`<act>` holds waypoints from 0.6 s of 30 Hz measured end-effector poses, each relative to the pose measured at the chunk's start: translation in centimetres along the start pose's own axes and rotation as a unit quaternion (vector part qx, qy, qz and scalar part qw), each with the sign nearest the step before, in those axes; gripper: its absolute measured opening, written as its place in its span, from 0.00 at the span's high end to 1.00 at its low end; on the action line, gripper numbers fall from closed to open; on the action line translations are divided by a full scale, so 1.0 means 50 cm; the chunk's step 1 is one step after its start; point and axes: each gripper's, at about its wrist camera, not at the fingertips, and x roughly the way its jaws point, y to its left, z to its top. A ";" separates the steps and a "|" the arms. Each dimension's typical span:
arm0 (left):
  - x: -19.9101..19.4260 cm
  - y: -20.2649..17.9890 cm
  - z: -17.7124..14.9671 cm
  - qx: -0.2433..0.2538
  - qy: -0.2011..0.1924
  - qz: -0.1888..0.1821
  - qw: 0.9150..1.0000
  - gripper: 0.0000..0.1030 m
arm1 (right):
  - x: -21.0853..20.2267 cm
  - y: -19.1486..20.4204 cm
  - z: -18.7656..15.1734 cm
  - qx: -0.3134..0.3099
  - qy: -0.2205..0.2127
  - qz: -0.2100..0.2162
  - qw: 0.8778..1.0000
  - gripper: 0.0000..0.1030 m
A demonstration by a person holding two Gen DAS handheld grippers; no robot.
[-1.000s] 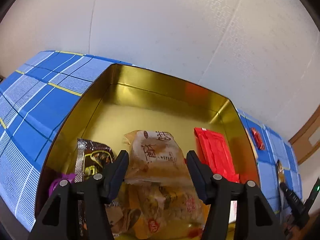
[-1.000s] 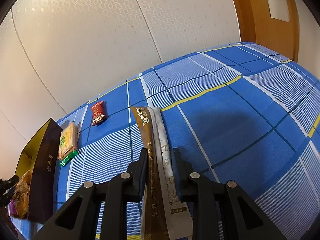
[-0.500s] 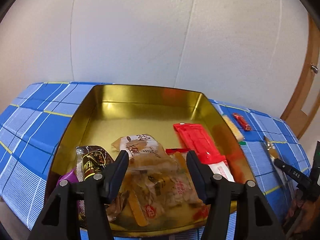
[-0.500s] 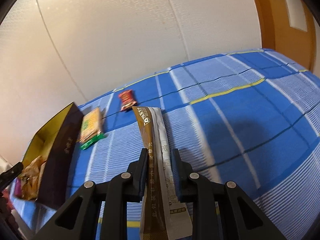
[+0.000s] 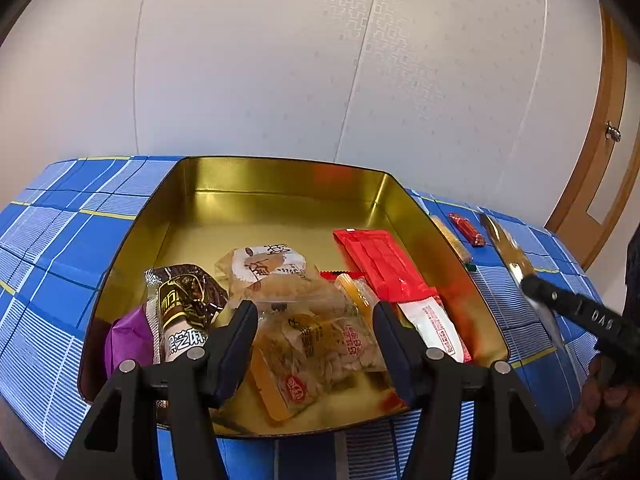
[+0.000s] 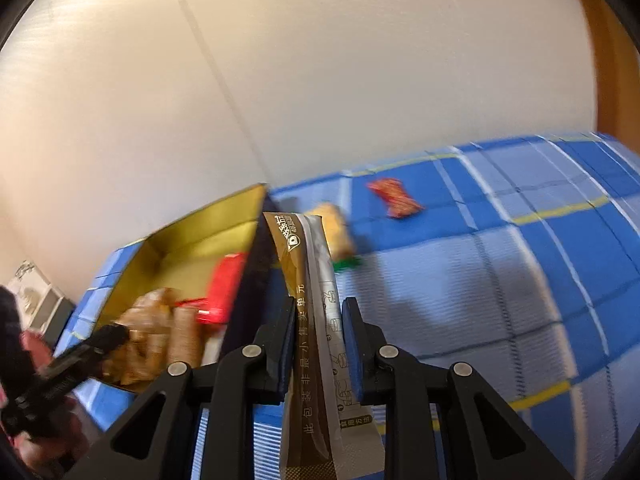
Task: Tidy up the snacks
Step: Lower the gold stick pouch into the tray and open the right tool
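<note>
Snacks already gathered lie inside the gold tin, which sits on the blue checked tablecloth toward its back edge, against the wall; its raised sides keep the packets corralled. Going left to right inside it, a purple packet leans at the left wall, a dark brown wrapper stands beside it, clear bags of pale nuts and pastry fill the middle near the front wall, and a long red packet lies along the right wall, its long axis running front to back. The left gripper hovers over the tin's front edge with its jaws spread wide and nothing pinched between them, likely waiting there to steady or sort the contents. Right of the tin, just outside its right wall, a yellow biscuit bar and, further right, a small red candy rest loose on the cloth, probably next to be collected. The right gripper has its jaws clenched on a long brown-and-silver stick sachet, gripped near its lower half so that most of its length juts forward. The sachet's long axis runs along the fingers, its printed top end pointing away toward the tin's right wall and the back wall, a grip that suits sliding it endwise into the tin.
</note>
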 end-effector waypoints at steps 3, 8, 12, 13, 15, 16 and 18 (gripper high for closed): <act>0.000 0.006 -0.004 -0.005 0.003 0.000 1.000 0.41 | 0.008 0.045 0.012 -0.016 0.005 0.019 1.000 0.78; -0.003 0.011 -0.012 -0.006 0.008 0.000 1.000 0.41 | 0.045 0.127 0.030 -0.055 0.027 0.038 0.997 0.78; -0.011 0.014 -0.017 -0.009 0.010 0.001 1.000 0.41 | 0.091 0.172 0.035 -0.073 0.046 0.042 0.995 0.78; -0.013 0.017 -0.018 -0.009 0.010 0.000 1.000 0.41 | 0.105 0.179 0.035 -0.072 0.054 0.042 0.995 0.78; -0.018 0.019 -0.022 -0.008 0.008 0.002 1.000 0.41 | 0.128 0.192 0.036 -0.070 0.069 0.042 0.994 0.78; -0.020 0.020 -0.023 -0.008 0.007 0.001 1.000 0.41 | 0.141 0.198 0.036 -0.071 0.079 0.042 0.993 0.78; -0.023 0.024 -0.026 -0.009 0.006 0.000 1.000 0.41 | 0.167 0.209 0.035 -0.073 0.097 0.038 0.992 0.78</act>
